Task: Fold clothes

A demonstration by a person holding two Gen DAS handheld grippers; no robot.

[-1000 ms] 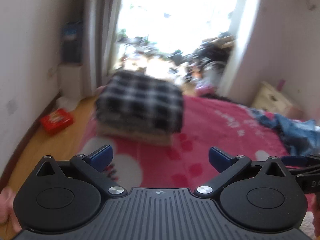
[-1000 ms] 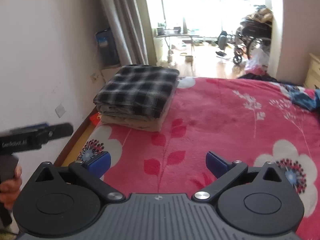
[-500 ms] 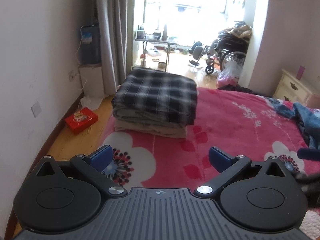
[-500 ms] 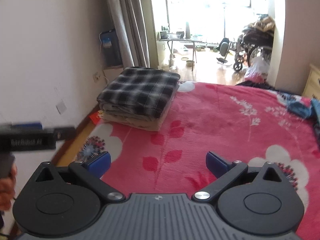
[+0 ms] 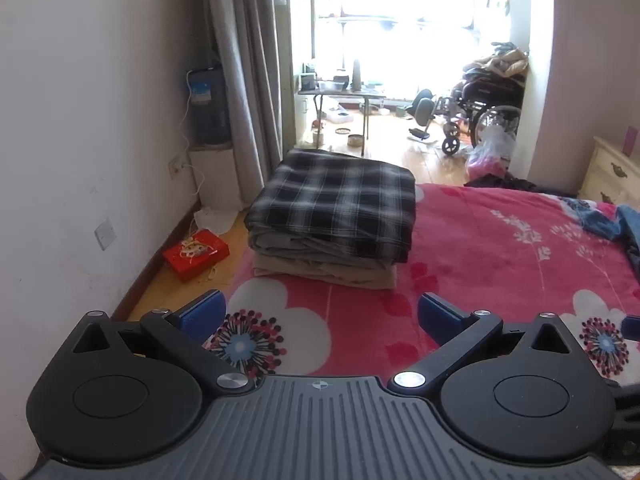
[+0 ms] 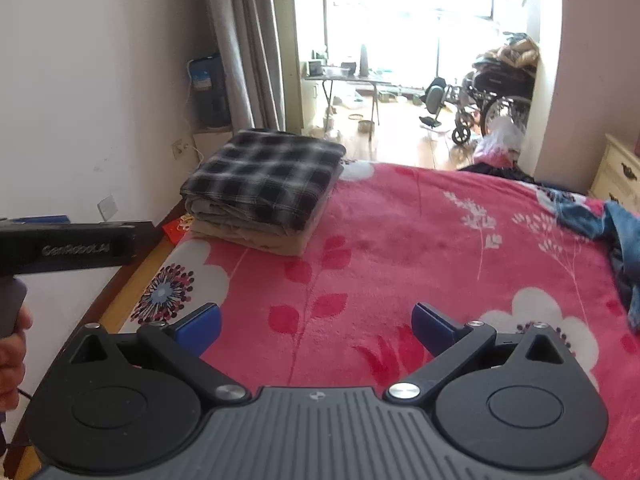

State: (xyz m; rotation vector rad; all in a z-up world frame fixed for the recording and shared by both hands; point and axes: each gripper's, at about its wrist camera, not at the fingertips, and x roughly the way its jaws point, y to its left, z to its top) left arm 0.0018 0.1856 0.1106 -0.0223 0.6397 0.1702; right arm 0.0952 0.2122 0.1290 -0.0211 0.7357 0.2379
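Clothes [image 5: 332,216] sit folded in a stack at the far left corner of my bed [image 5: 500,248]; my left tool [image 5: 320,314] and right tool [image 6: 316,322] hover spread wide, holding nothing, above the blanket.

Fleecy pink blanket [image 5: 480,248], woven plaid cloth stack [image 5: 336,208], matt black plastic tool [image 5: 320,316]

A red box [image 5: 196,255] lies on the floor beside the wall; a wheelchair [image 5: 482,110] stands beyond.
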